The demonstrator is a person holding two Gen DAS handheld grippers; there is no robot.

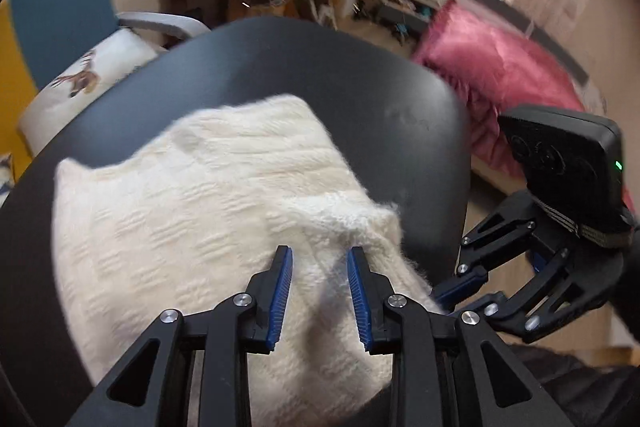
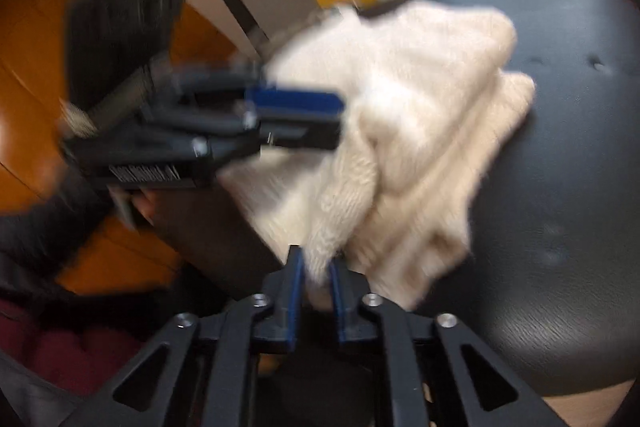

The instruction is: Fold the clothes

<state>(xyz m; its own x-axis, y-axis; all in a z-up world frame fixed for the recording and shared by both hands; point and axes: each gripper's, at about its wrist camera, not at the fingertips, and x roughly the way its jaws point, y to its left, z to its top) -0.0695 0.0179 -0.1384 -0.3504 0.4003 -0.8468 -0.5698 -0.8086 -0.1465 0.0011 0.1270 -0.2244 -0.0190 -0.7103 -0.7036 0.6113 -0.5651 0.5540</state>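
The left wrist view alone shows a pink blanket [image 1: 492, 67] at 2 o'clock; the fluffy white knitted sweater [image 1: 208, 195] lies bunched on the round black tabletop [image 1: 320, 67]; the left claw [image 1: 320, 255] tilts down, pinching a thick fold; the right claw [image 2: 316, 267] is squeezed tight on the sweater's near edge at 6 o'clock.

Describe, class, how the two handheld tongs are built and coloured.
Both the left tongs and the right tongs are black skeletal frames with triangular cut-outs, silver pivot bolts and ribbed blue pads. The right one carries a black camera block with a green light, held by a strap.
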